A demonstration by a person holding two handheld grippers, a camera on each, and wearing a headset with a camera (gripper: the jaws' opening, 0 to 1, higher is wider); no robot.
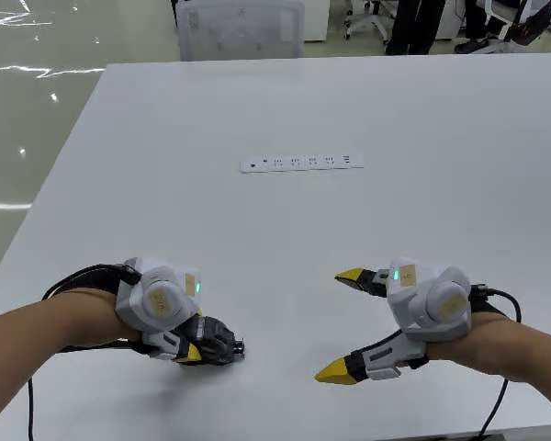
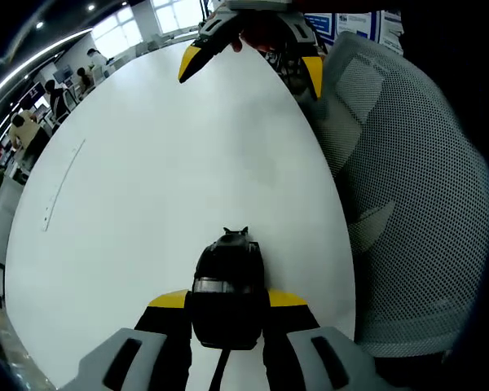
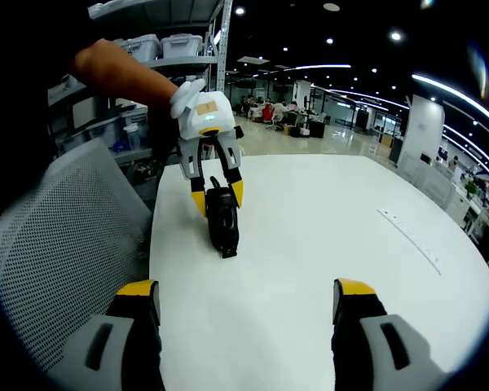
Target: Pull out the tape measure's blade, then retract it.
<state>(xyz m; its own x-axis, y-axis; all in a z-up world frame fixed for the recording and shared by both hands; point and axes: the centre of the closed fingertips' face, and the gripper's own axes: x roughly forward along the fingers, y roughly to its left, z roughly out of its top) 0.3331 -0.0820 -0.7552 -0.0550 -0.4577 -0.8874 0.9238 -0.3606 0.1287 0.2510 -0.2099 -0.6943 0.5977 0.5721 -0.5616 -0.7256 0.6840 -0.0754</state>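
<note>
1. One black tape measure (image 2: 228, 281) sits low on the white table (image 1: 367, 119) near its front edge. It is clamped between the left gripper's (image 1: 202, 350) yellow-tipped jaws, with its blade hook against the case.
2. The right gripper (image 1: 342, 323) is well apart from it and points towards it, jaws spread wide and holding nothing.
3. A white marked strip (image 1: 301, 163) lies farther up the table, and a grey mesh chair (image 3: 57, 236) stands at the edge.

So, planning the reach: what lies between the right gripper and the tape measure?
Just bare table between right gripper and tape measure, clear in the head view.
</note>
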